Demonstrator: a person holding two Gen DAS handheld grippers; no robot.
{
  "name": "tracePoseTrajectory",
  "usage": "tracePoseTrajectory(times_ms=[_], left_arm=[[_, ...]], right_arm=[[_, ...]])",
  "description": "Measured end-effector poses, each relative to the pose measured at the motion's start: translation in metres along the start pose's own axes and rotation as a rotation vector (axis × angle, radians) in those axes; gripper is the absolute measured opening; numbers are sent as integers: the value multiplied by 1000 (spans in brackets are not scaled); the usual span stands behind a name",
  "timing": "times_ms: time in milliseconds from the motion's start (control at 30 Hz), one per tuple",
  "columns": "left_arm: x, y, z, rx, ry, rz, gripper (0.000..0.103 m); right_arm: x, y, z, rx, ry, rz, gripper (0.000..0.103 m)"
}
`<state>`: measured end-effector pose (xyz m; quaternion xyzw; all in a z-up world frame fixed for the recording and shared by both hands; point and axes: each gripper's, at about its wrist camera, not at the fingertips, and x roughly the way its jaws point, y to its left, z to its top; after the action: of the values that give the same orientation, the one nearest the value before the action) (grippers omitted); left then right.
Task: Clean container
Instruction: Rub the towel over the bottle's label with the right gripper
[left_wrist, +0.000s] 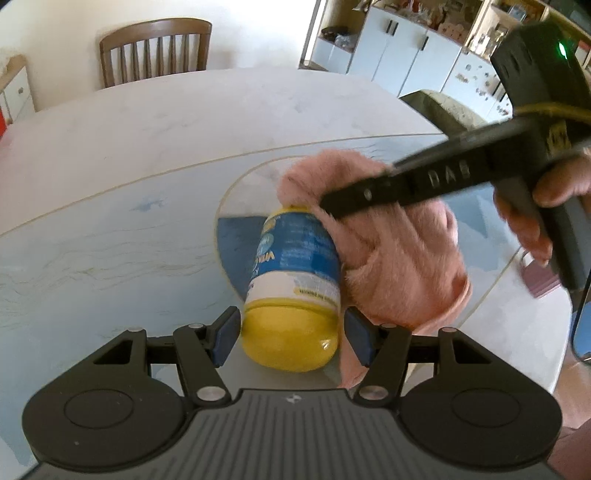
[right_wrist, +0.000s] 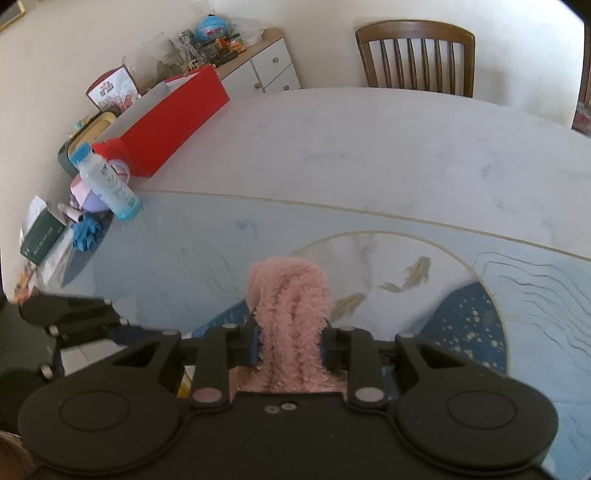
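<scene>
A yellow container (left_wrist: 295, 280) with a blue label is held above the table, its yellow end toward the camera. My left gripper (left_wrist: 291, 334) is shut on that yellow end, a blue pad on each side. A fluffy pink cloth (left_wrist: 391, 251) presses against the container's right side and far end. My right gripper (left_wrist: 354, 195) reaches in from the right, a hand on its handle, with the cloth bunched at its tip. In the right wrist view the right gripper (right_wrist: 290, 345) is shut on the pink cloth (right_wrist: 288, 302), which sticks up between the pads. The container is hidden there.
The table (left_wrist: 110, 206) has a pale blue patterned top with a dark blue oval inset (right_wrist: 469, 325). Wooden chairs (left_wrist: 155, 51) stand at the far edge. At the left edge are a red box (right_wrist: 173, 110), a blue-capped bottle (right_wrist: 107, 181) and several small items.
</scene>
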<state>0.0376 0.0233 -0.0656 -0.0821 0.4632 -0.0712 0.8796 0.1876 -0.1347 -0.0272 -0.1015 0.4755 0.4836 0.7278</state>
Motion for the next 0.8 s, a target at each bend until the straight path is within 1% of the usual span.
tracePoseTrajectory(times_ms=[100, 200, 233, 300, 367, 400, 467, 533, 633, 733, 800], left_arm=[[2, -1, 5, -10, 7, 3, 62], [4, -2, 6, -21, 17, 12, 62], [3, -3, 5, -24, 15, 12, 62], [2, -4, 4, -14, 6, 22, 62], [3, -7, 5, 26, -9, 48, 62], [5, -8, 6, 44, -13, 62, 62], [7, -14, 6, 82, -16, 86, 61], [7, -22, 3, 124, -24, 109, 61], [7, -31, -1, 169, -31, 133, 61], [7, -35, -5, 188, -34, 143, 61], [6, -35, -7, 186, -36, 143, 61]], right_arm=[[-3, -5, -6, 21, 11, -12, 24], [-4, -3, -10, -33, 50, -112, 23], [-6, -3, -13, -44, 46, -125, 23], [-19, 1, -11, -48, 12, -89, 23], [-29, 9, -5, -61, -19, -41, 23], [-33, 15, -1, -75, -30, 1, 23], [-36, 29, 4, -116, -29, 50, 23], [-32, 48, 7, -186, 2, 106, 23], [-18, 70, 5, -256, 62, 158, 23], [-4, 87, 1, -310, 118, 188, 23], [1, 93, 1, -328, 136, 189, 23]])
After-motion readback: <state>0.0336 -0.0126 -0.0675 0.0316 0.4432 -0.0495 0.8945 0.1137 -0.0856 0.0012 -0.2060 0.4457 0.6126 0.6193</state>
